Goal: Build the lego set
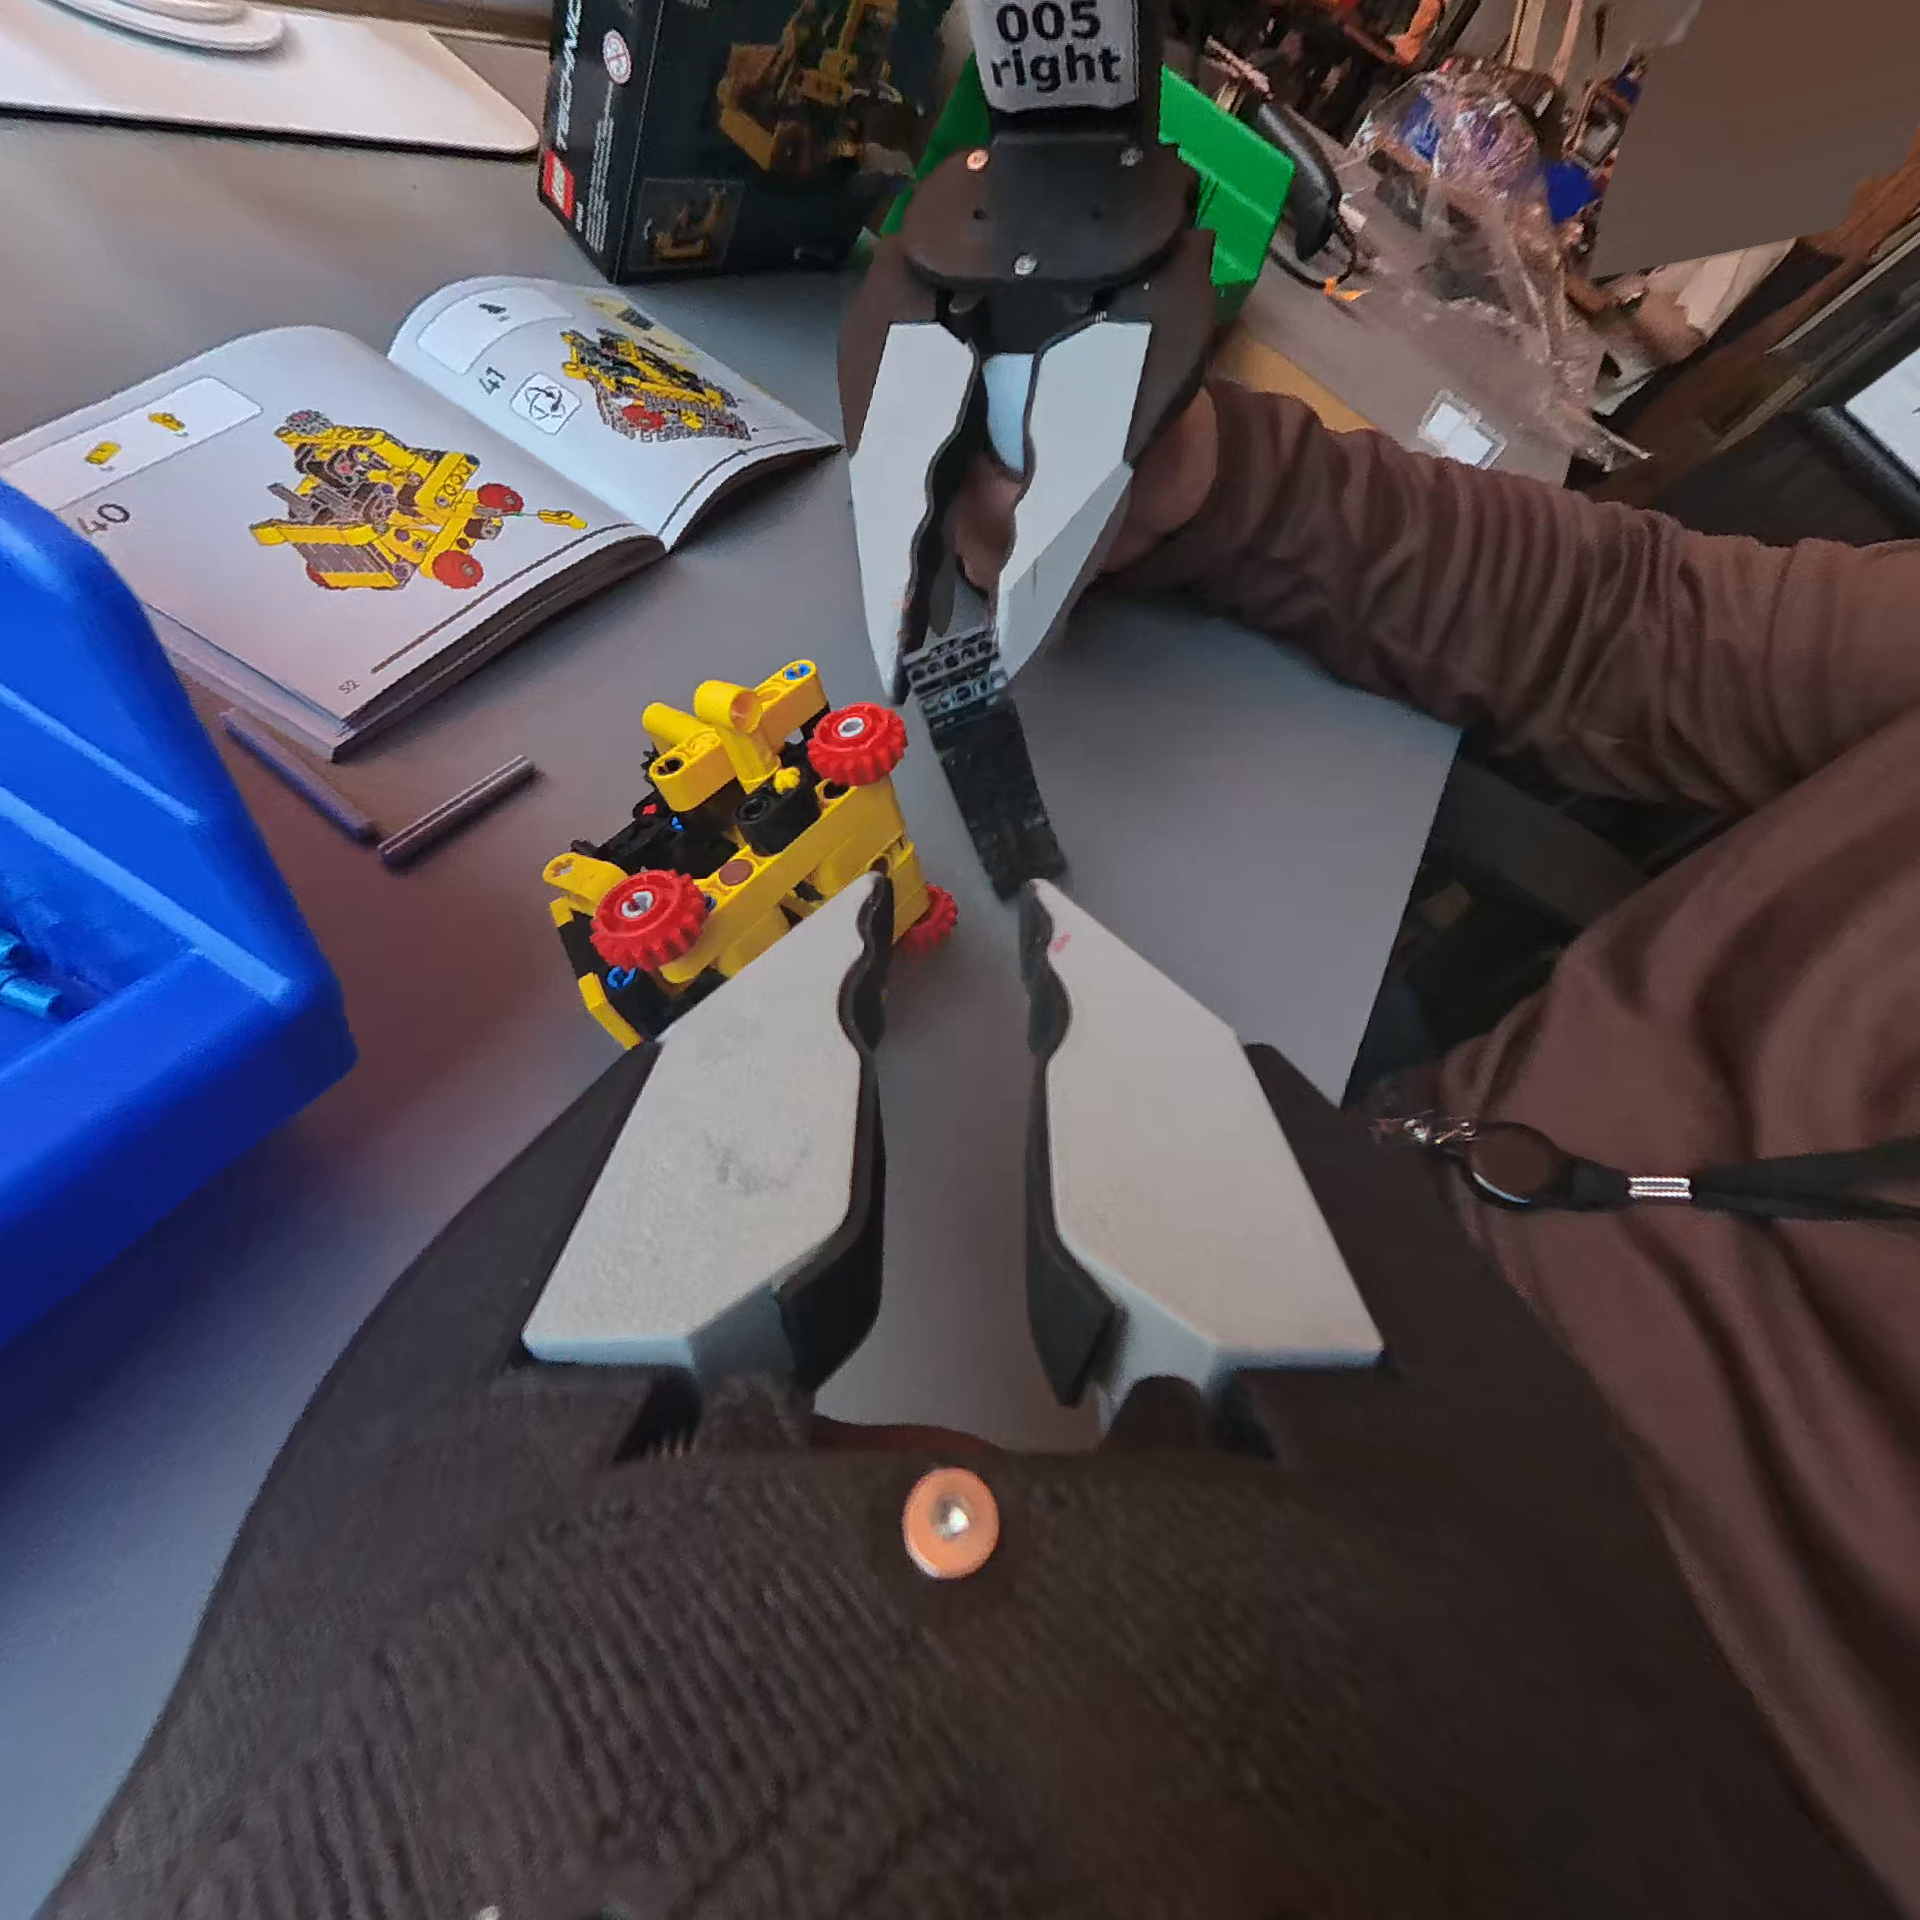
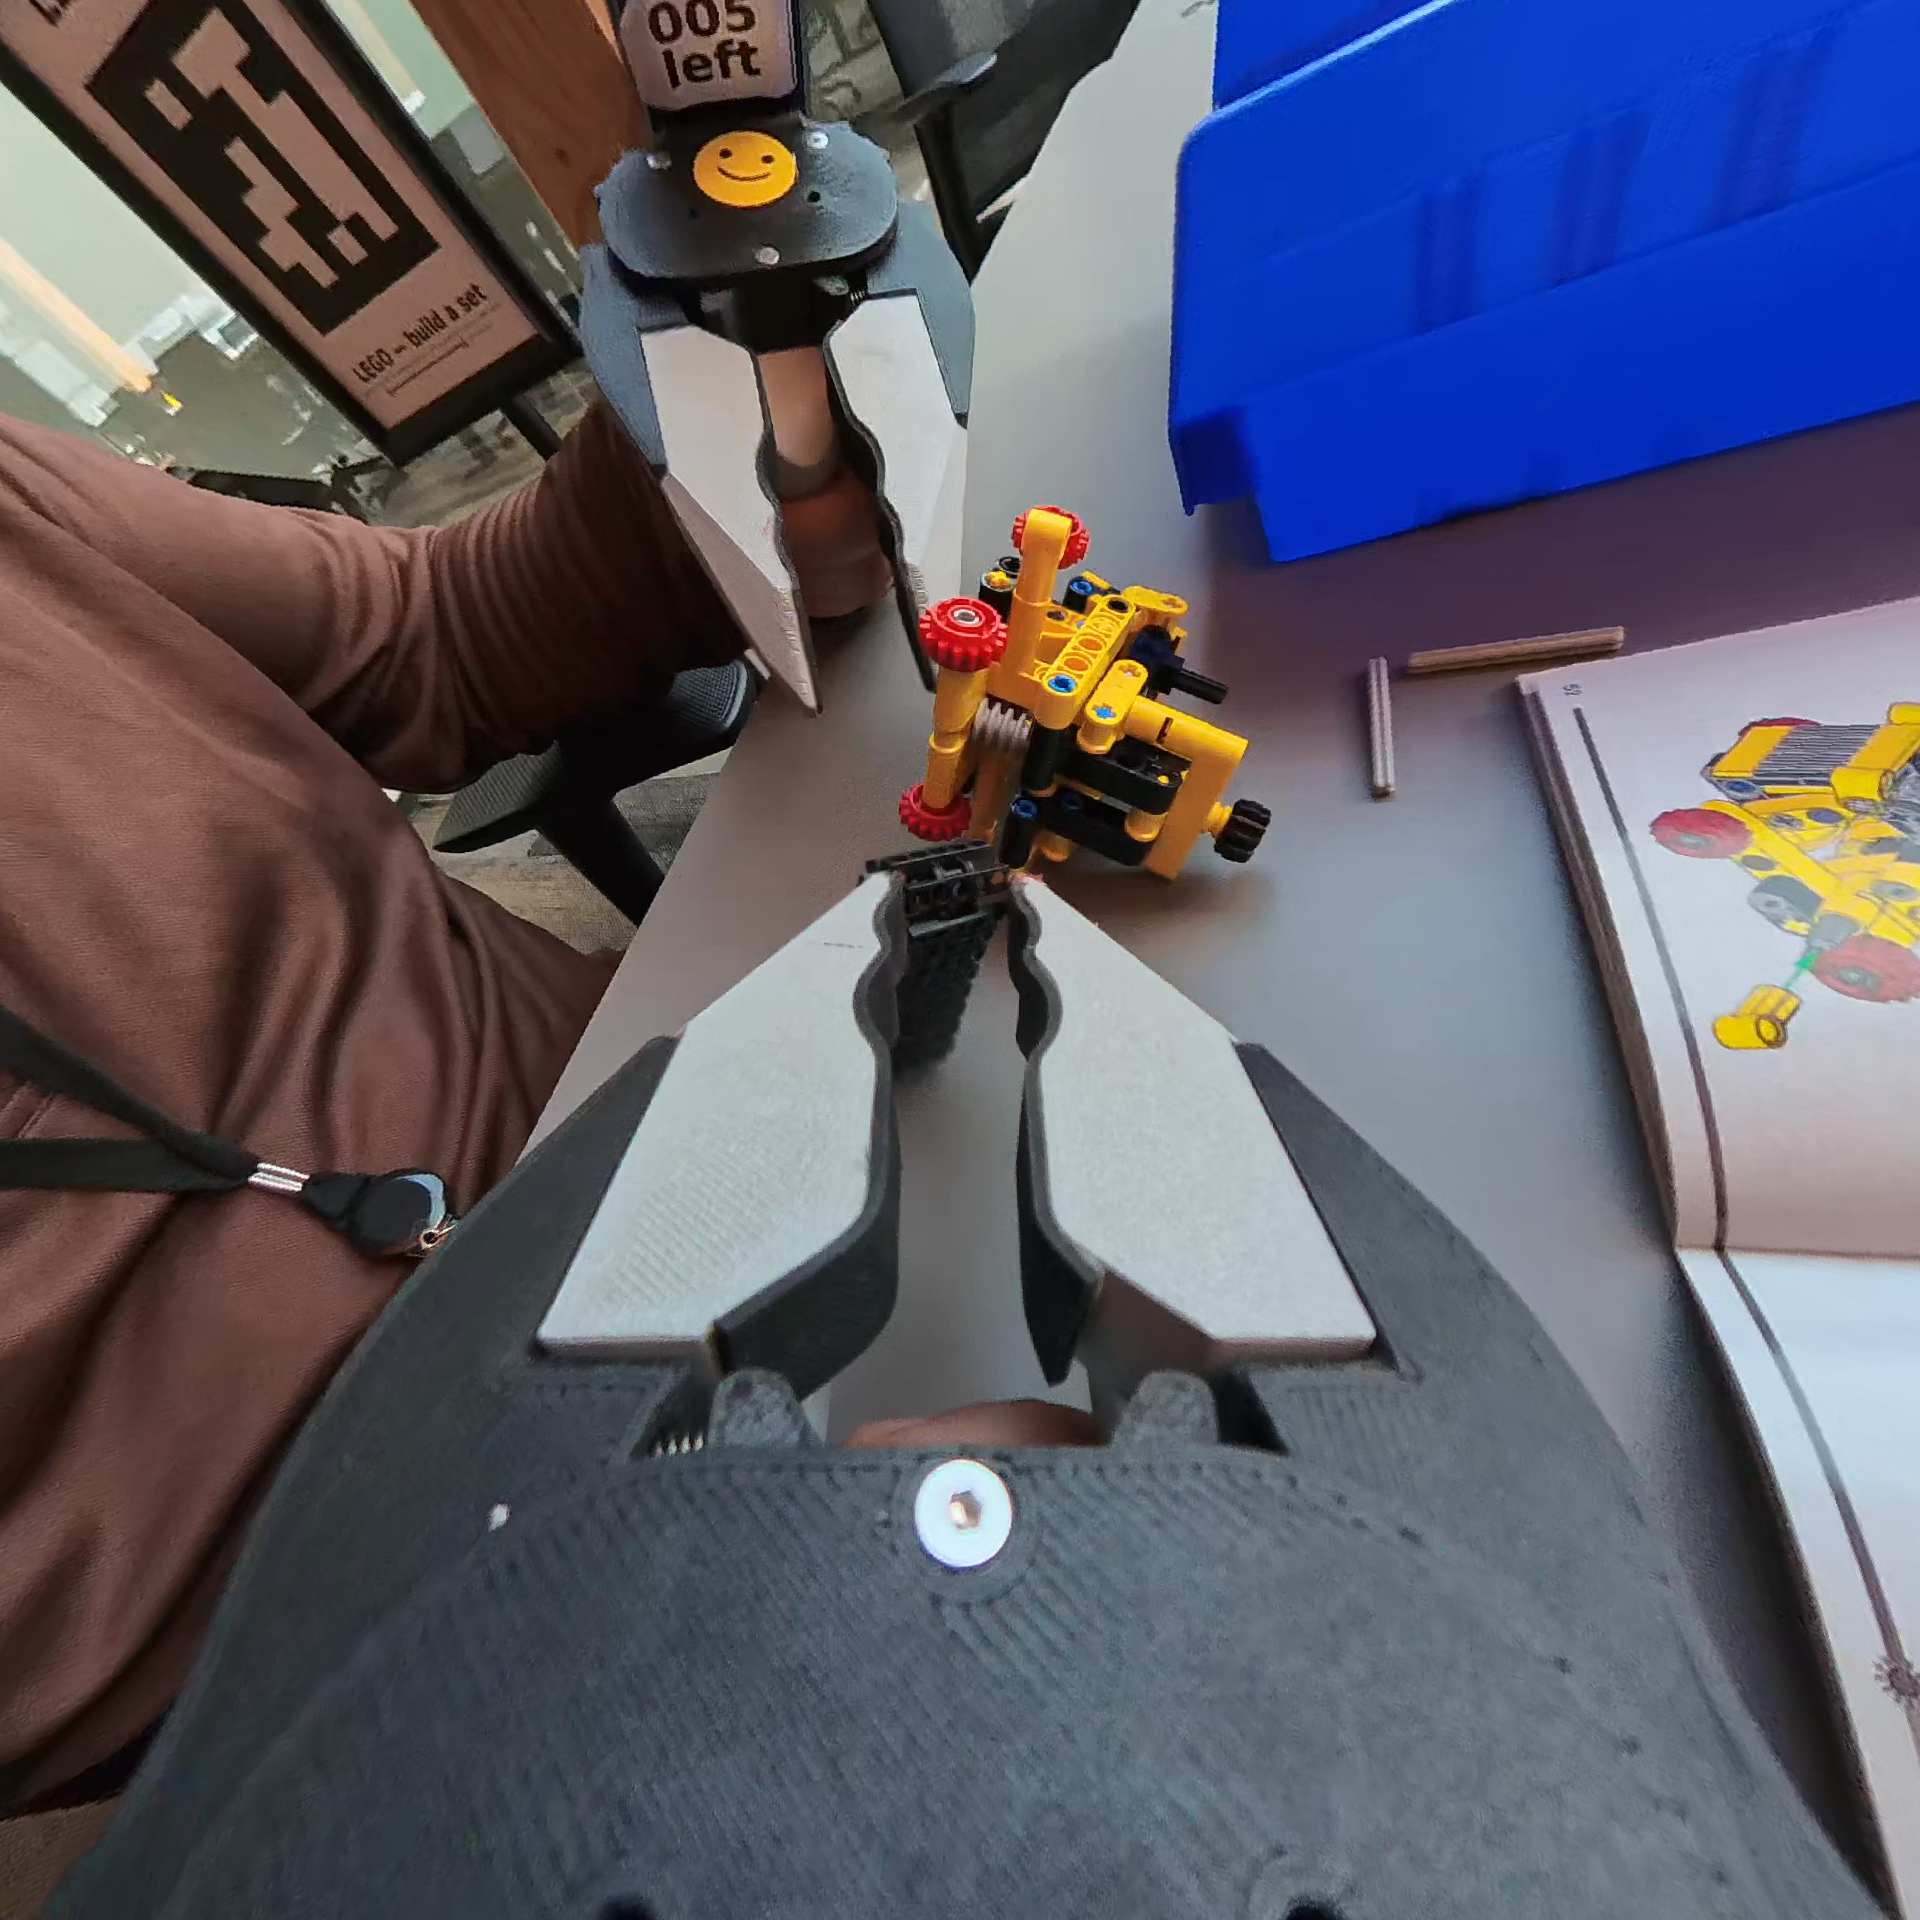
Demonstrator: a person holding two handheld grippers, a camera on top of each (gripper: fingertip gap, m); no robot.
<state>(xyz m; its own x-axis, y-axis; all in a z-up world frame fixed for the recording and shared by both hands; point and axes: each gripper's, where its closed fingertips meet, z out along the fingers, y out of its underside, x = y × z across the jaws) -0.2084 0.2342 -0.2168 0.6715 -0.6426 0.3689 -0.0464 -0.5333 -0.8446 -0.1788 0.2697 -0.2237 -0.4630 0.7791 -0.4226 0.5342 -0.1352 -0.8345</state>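
The yellow Lego vehicle (image 1: 748,842) with red gear wheels lies on its side on the grey table (image 1: 1195,790). It also shows in the right wrist view (image 2: 1081,727). My right gripper (image 2: 951,894) is shut on the top end of a black tread chain (image 2: 940,966), just in front of the vehicle. In the left wrist view this gripper (image 1: 951,665) holds the chain (image 1: 992,800) hanging down to the table, right of the vehicle. My left gripper (image 1: 956,894) is open and empty, its tips beside the vehicle and the chain's lower end. It shows open in the right wrist view (image 2: 868,686).
An open instruction booklet (image 1: 395,488) (image 2: 1766,935) lies beyond the vehicle. Two dark axle rods (image 1: 457,795) (image 2: 1379,727) lie beside it. A blue bin (image 1: 125,883) (image 2: 1558,260) stands at the side and a Lego box (image 1: 707,135) at the back. The table edge (image 1: 1403,883) is close, with a person's brown sleeve (image 1: 1558,623). My right fingertips sit around 6 cm from my left ones.
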